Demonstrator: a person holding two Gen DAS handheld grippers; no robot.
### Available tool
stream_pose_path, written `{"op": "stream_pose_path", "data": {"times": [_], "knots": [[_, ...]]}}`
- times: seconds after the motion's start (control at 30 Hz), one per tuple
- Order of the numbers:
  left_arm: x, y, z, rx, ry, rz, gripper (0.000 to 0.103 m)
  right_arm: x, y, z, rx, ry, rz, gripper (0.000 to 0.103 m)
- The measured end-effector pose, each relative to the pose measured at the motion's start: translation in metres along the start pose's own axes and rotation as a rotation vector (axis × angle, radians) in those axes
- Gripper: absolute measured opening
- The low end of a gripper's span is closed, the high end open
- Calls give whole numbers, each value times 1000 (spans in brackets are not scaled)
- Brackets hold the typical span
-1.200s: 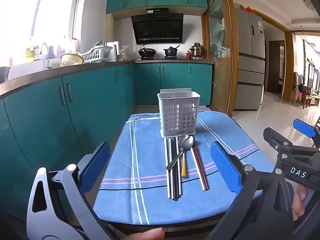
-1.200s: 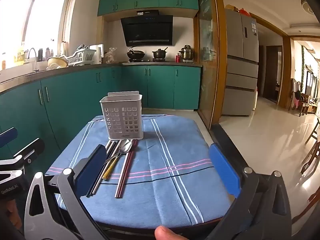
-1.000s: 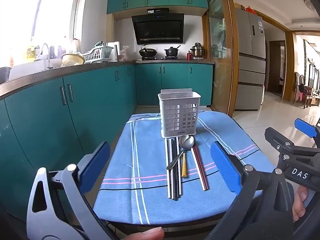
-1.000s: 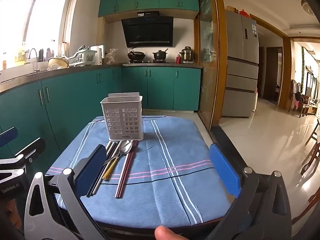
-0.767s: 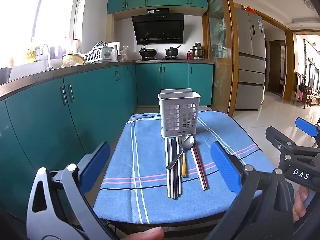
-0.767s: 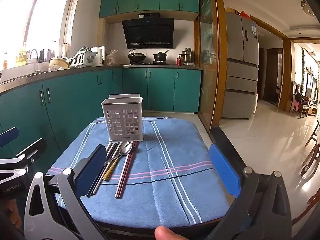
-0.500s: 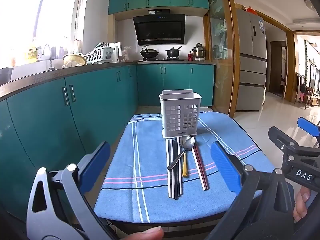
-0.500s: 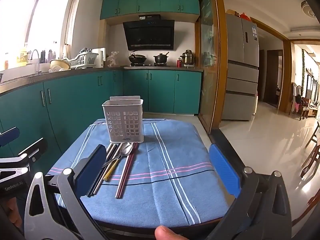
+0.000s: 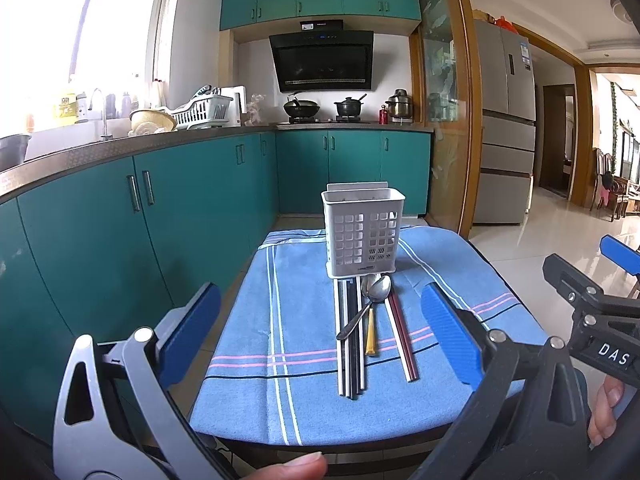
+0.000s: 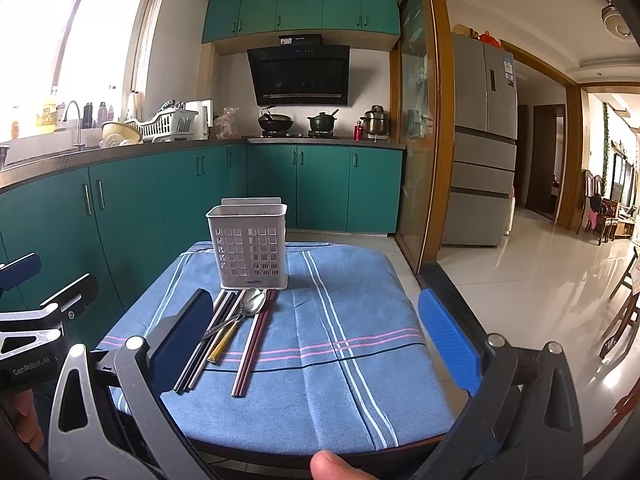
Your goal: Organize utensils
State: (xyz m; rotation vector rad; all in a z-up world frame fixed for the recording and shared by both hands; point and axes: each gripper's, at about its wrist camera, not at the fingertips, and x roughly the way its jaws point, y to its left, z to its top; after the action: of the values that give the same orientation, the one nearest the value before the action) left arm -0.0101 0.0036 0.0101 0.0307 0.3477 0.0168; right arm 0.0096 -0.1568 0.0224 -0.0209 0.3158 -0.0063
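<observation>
Two labels: "DAS" on right gripper (image 9: 616,276), "GenRobot.AI" on left gripper (image 10: 24,280)

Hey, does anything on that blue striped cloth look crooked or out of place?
Only the metal spoon: it lies slanted across the black and silver chopsticks, while the other utensils lie straight. The white perforated utensil holder stands upright; nothing looks spilled or damaged.

Blue striped cloth (image 9: 304,344), white gridded caddy (image 9: 362,236), teal cabinets (image 9: 200,200), possibly maroon chopsticks (image 9: 401,340).
</observation>
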Motion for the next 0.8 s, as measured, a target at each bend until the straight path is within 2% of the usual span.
{"op": "stream_pose_path", "data": {"times": [0.8], "knots": [[-3,-2,1,7,-8,0,99,-12,-5,0,6,-29,4,100]]}}
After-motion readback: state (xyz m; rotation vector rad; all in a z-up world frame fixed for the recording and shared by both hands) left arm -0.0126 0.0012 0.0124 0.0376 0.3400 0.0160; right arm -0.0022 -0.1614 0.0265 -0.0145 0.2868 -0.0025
